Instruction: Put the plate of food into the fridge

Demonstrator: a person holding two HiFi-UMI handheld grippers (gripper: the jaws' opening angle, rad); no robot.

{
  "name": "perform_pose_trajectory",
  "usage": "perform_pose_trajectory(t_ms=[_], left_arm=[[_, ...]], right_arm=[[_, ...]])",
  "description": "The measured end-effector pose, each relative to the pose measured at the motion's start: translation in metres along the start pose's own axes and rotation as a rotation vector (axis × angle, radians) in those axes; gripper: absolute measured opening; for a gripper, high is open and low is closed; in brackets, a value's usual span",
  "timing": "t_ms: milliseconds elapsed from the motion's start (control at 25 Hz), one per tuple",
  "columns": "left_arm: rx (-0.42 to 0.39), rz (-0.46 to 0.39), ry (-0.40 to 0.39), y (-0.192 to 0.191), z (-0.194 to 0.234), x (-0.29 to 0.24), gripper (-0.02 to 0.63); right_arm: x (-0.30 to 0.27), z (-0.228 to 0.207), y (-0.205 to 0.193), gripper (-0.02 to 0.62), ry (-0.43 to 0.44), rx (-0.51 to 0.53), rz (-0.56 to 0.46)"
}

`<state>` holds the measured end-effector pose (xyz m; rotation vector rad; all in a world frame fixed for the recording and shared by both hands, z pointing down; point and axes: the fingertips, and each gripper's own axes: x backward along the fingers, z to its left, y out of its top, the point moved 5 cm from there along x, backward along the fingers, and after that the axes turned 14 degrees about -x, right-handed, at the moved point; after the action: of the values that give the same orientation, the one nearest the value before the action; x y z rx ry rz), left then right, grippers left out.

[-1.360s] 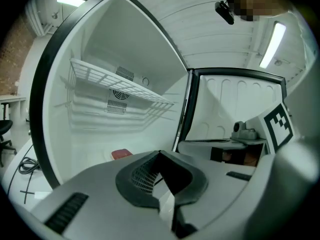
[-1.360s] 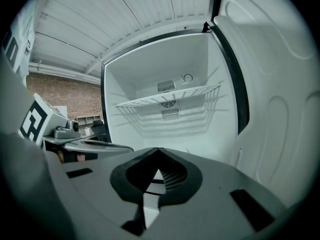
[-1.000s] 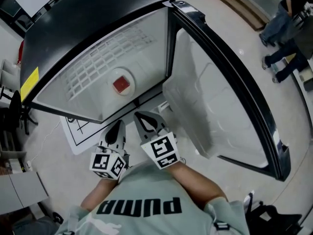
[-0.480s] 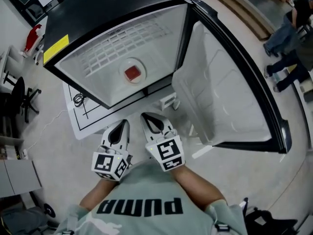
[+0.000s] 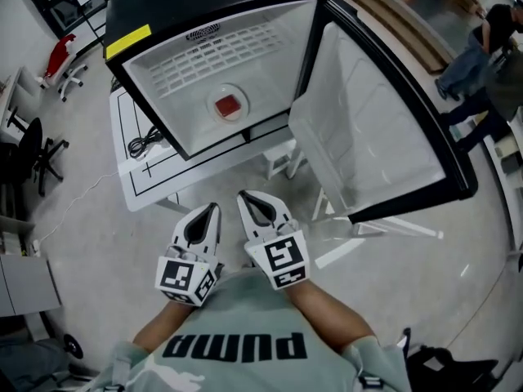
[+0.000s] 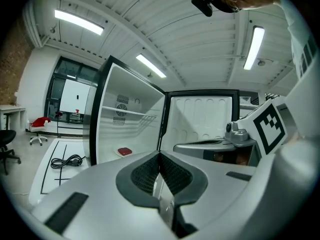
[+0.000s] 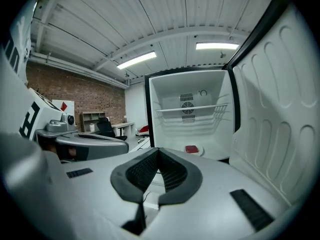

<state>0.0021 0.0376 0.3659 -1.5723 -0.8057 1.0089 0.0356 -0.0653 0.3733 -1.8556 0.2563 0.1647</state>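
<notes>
A white plate with red food (image 5: 230, 106) lies on the floor of the open black fridge (image 5: 204, 6), whose white-lined door (image 5: 384, 129) swings out to the right. In the left gripper view the plate (image 6: 124, 152) shows small and far behind the jaws, and it is just as distant in the right gripper view (image 7: 192, 149). My left gripper (image 5: 215, 209) and right gripper (image 5: 243, 195) hang side by side in front of the fridge, well short of it. Both are shut with nothing in them.
The fridge stands on a white lined table (image 5: 135, 182) with a black cable (image 5: 147, 143) on it. A white stool (image 5: 282, 160) sits under the door. Office chairs (image 5: 33, 149) stand at the left, and people (image 5: 490, 39) at the far right.
Both grippers have drawn back together from the fridge, which now sits farther off and higher in the view. The plate stays inside; the jaws stay shut.
</notes>
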Motion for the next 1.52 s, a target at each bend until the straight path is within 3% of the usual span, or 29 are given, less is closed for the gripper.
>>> perform_pose_trajectory(t_ms=[600, 960, 1520], left_arm=[[0.025, -0.031, -0.051, -0.009, -0.038, 0.063, 0.005], [0.023, -0.036, 0.026, 0.003, -0.067, 0.064, 0.005], [0.052, -0.029, 0.183, 0.029, -0.193, 0.041, 0.005]], right_arm=[[0.050, 0.045, -0.020, 0.005, -0.019, 0.009, 0.025], [0.074, 0.037, -0.017, 0.005, 0.079, 0.036, 0.048], [0.177, -0.037, -0.008, 0.005, 0.221, 0.119, 0.039]])
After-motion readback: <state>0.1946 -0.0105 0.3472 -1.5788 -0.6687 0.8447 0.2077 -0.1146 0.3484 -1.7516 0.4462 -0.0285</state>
